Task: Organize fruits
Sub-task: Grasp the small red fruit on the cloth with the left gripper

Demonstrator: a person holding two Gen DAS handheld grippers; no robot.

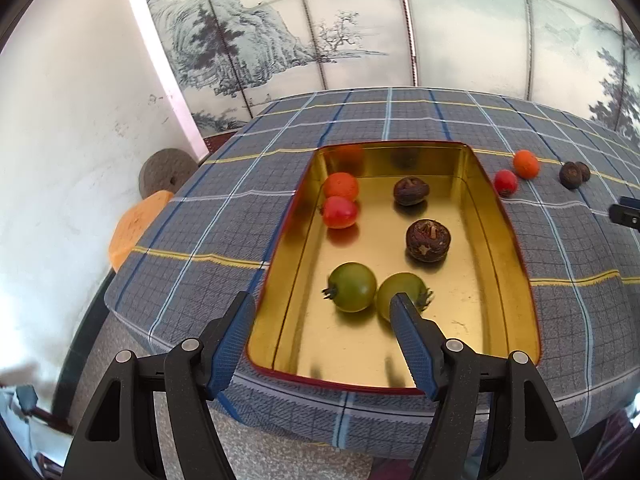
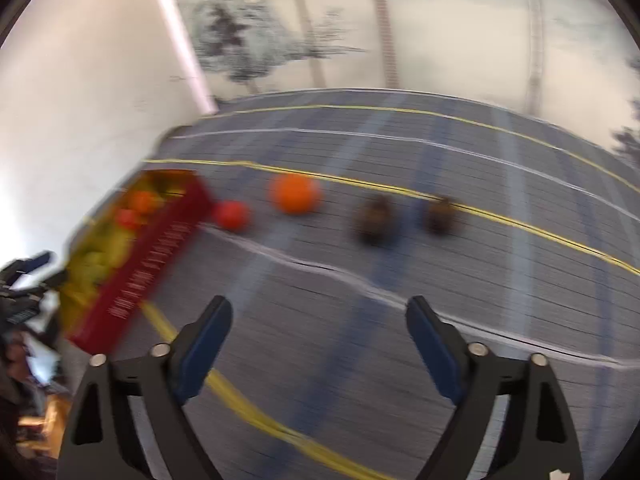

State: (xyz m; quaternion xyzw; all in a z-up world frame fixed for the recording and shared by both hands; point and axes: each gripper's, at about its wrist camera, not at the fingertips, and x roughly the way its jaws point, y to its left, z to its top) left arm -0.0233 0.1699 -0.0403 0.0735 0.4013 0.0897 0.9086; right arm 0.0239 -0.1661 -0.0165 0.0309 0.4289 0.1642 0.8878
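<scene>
home room | plaid tablecloth [image 1: 248, 184] on table | ink-landscape folding screen [image 1: 280, 40] behind

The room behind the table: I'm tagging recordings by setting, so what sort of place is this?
Probably a home dining or sitting room. A plaid tablecloth covers the table, a folding screen painted with an ink landscape stands behind it, and a gold-lined tin holds small fruits.
</scene>
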